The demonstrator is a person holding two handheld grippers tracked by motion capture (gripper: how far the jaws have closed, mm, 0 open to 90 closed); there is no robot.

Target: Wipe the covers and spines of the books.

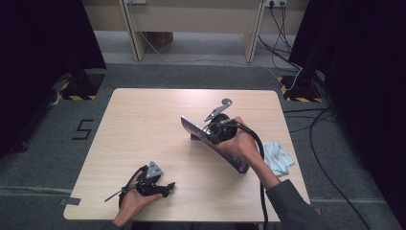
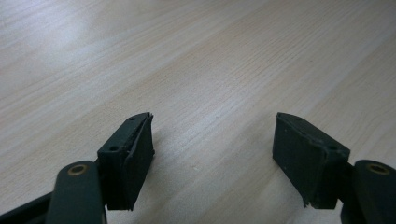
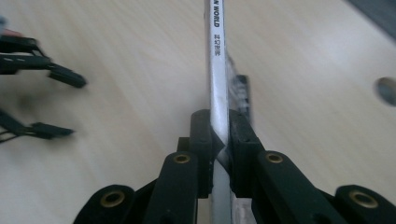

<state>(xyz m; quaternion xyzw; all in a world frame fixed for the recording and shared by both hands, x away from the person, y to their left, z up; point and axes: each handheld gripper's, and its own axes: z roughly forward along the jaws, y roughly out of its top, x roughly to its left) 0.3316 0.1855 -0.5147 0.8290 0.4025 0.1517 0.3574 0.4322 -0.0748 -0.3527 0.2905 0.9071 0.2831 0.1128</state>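
Note:
A thin flat book with a silvery spine printed with letters is held edge-on and tilted above the middle of the wooden table. My right gripper is shut on it, with both pads pressed against the spine. My left gripper rests low near the table's front left, held by a hand. It is open, with bare wood between its pads. It also appears blurred at the left of the right gripper view.
A light blue cloth lies at the table's right edge, beside the right forearm. Cables run over the floor to the right of the table. A wooden desk stands beyond the far edge.

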